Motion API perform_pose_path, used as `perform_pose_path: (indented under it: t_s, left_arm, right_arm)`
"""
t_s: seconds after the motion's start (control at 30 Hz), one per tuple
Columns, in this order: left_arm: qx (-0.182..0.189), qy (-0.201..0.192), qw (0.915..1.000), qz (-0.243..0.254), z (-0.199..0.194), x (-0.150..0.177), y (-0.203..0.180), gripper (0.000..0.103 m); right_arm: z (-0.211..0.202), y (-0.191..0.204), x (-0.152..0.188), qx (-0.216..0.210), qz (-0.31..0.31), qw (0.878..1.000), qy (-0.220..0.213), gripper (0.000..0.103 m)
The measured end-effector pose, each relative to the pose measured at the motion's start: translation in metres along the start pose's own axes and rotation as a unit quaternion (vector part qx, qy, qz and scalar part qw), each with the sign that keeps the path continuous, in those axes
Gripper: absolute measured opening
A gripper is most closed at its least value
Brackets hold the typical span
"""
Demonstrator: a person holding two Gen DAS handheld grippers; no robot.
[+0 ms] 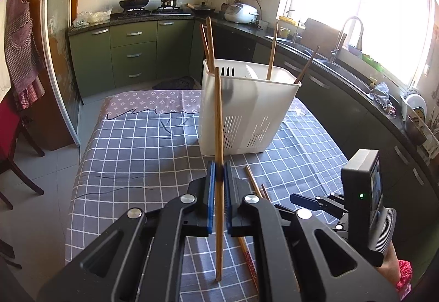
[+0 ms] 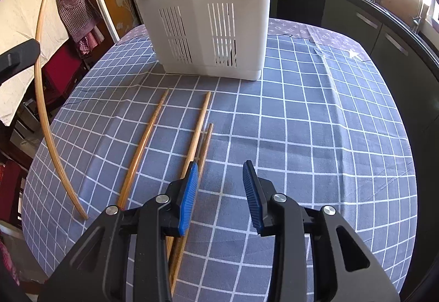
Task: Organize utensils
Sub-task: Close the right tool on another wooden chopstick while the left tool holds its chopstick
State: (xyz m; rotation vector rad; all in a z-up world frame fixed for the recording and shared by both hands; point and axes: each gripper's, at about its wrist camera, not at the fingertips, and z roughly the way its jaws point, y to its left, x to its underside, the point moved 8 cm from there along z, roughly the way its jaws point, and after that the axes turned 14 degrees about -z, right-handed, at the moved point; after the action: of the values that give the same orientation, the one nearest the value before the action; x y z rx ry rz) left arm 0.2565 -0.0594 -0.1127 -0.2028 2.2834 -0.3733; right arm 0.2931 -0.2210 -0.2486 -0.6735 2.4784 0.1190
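My left gripper (image 1: 219, 164) is shut on a wooden chopstick (image 1: 218, 120), held upright in front of the white slotted utensil holder (image 1: 241, 115). Several chopsticks (image 1: 271, 55) stand in the holder. My right gripper (image 2: 220, 164) is open and empty, low over the checked tablecloth (image 2: 315, 137). Three loose chopsticks (image 2: 144, 142) lie on the cloth by its left finger. The held chopstick (image 2: 41, 82) shows at the left of the right wrist view, with the holder (image 2: 208, 8) behind. The right gripper (image 1: 310, 201) shows at the right of the left wrist view.
The table stands in a kitchen. Dark green cabinets (image 1: 131, 55), a stove with pots (image 1: 134, 1), a rice cooker (image 1: 241, 12) and a sink (image 1: 348, 35) line the walls. A red chair (image 1: 11, 131) stands at the left. An apron (image 2: 74, 5) hangs by the door.
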Motion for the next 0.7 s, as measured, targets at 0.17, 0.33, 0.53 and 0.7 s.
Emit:
perform_pose_path:
  t_s: [0.17, 0.33, 0.53, 0.7]
  left_arm:
    - [0.003, -0.002, 1.0, 0.004, -0.003, 0.002, 0.0, 0.006]
    - [0.002, -0.003, 1.0, 0.003, -0.004, 0.002, 0.0, 0.006]
    - [0.003, -0.003, 1.0, 0.002, -0.004, 0.002, 0.002, 0.006]
    - [0.003, 0.002, 1.0, 0.005, -0.004, 0.005, 0.003, 0.006]
  right_arm:
    - [0.008, 0.005, -0.001, 0.008, -0.016, 1.0, 0.013, 0.034]
    - [0.007, -0.007, 0.0, 0.023, -0.005, 1.0, 0.018, 0.034]
    - [0.008, 0.0, -0.001, 0.01, -0.011, 1.0, 0.026, 0.034]
    - [0.014, 0.011, -0.001, 0.013, -0.019, 0.999, 0.03, 0.033]
